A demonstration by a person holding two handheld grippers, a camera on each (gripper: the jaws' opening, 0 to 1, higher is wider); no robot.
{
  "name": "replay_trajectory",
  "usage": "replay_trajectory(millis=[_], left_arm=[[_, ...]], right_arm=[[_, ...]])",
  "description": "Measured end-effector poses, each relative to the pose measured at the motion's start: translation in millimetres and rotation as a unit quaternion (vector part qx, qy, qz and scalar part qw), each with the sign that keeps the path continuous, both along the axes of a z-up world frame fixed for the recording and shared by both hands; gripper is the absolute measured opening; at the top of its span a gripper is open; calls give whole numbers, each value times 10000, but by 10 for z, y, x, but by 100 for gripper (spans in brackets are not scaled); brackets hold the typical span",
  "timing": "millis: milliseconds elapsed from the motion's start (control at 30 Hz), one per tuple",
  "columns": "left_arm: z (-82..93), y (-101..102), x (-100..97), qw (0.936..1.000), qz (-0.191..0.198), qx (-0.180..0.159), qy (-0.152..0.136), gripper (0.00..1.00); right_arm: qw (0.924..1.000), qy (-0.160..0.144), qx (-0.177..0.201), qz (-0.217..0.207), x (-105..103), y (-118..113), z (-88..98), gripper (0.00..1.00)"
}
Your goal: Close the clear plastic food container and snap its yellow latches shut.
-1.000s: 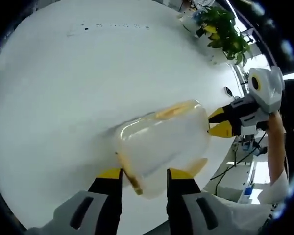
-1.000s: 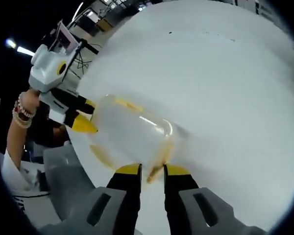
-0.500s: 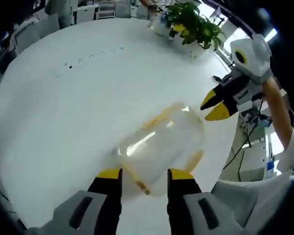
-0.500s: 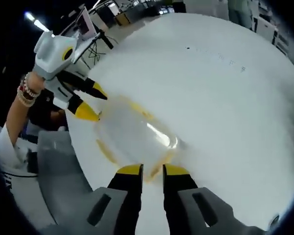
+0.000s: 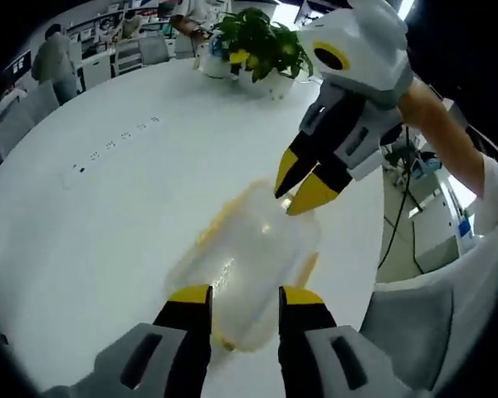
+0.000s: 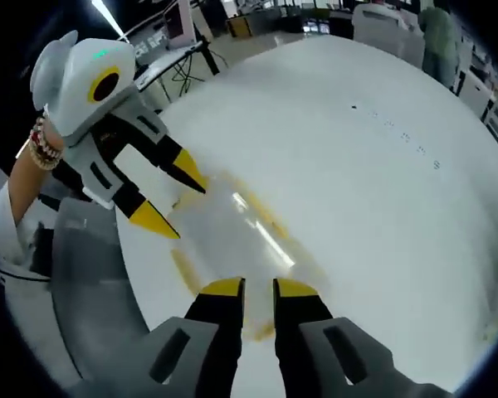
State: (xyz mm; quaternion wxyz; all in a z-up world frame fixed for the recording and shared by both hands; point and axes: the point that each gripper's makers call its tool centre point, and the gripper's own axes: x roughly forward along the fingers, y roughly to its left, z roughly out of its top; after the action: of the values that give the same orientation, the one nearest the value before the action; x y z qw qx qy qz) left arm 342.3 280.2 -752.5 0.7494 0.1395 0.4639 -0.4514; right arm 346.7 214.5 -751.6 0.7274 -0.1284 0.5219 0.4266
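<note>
Where the white round bench (image 5: 83, 224) fills the left gripper view, a row of small dark marks (image 5: 116, 148) runs across its far left part, and chairs (image 5: 33, 104) stand beyond that edge. Farther right, at the far rim, sits a potted plant (image 5: 257, 46). The clear container (image 5: 245, 261) lies on the bench near the middle of the view, blurred, with yellow latches (image 5: 212, 232) along its sides. The left gripper (image 5: 236, 297) rises from the bottom, its yellow-tipped fingers (image 5: 189, 295) set fairly wide apart over the container's near end, gripping nothing. To the right, the right gripper (image 5: 303, 186) points down at the container's far end, its fingers a narrow gap apart; a person's forearm (image 5: 444, 124) extends behind it. Cables (image 5: 398, 207) hang past the bench edge.

In the right gripper view, the left gripper (image 6: 174, 199) comes in from the left, held by a hand with a beaded bracelet (image 6: 40, 145), fingers spread over the container (image 6: 228, 228). The right gripper (image 6: 257, 288) sits at the bottom, its fingers (image 6: 224, 288) narrowly apart at the container's near edge, where a latch (image 6: 183, 269) shows yellow. The bench (image 6: 382, 191) spreads off to the right.
</note>
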Motion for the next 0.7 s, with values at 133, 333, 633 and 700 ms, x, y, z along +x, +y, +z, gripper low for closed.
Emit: replay_trajectory(millis=[133, 333, 633, 700], left_arm=[[-3, -57, 4, 9999, -79, -69, -55, 23], [-52, -96, -24, 9994, -285, 51, -209, 21], [-61, -207, -79, 9990, -407, -75, -184, 19], [-55, -226, -93, 9989, -421, -103, -173, 18]], right_arm=[[9999, -33, -24, 115, 33, 53, -26, 10], [9998, -31, -52, 204, 109, 104, -66, 9], [9994, -13, 2, 343, 153, 234, -94, 9], [9993, -29, 2, 382, 139, 248, -99, 9]])
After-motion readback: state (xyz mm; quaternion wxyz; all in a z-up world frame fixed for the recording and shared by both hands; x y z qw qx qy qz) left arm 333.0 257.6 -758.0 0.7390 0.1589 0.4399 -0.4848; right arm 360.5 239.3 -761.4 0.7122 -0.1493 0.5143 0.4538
